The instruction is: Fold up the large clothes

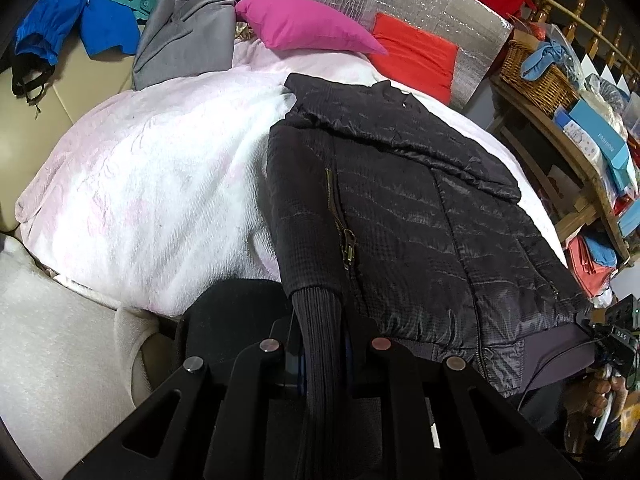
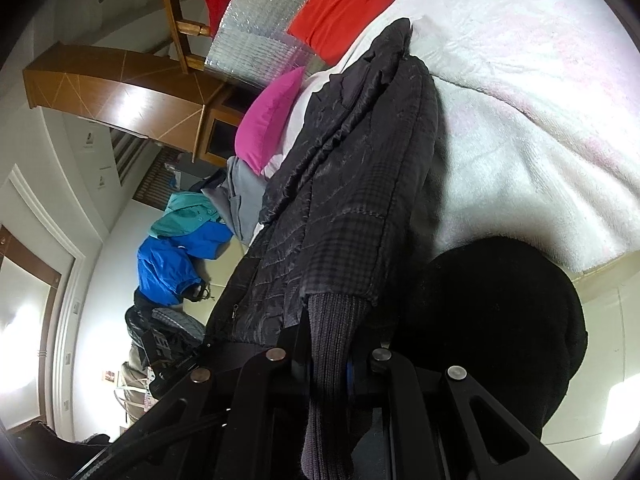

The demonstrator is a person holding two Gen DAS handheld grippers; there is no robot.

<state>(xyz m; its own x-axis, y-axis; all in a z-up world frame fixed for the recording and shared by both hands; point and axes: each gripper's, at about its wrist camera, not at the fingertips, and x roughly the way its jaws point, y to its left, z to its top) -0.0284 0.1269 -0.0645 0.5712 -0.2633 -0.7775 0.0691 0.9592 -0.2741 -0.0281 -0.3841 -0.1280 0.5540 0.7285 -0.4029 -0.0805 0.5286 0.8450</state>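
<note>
**Jacket sleeves pinched, folding barely begun**

A pale pink fleecy blanket [image 1: 160, 184] covers the bed. On it, towards three o'clock in the left wrist view, lies the black quilted puffer jacket [image 1: 420, 208], zipped and mostly flat. The left gripper [image 1: 320, 364] is clamped tight on one ribbed knit cuff [image 1: 316, 312]; the right gripper [image 2: 332, 364] likewise pinches the other cuff [image 2: 332, 320]. Sleeves and body remain to be folded.

a magenta pillow [image 1: 304, 26] lies beside an orange cushion [image 1: 414, 56] near a wicker basket [image 1: 536, 76].
</note>
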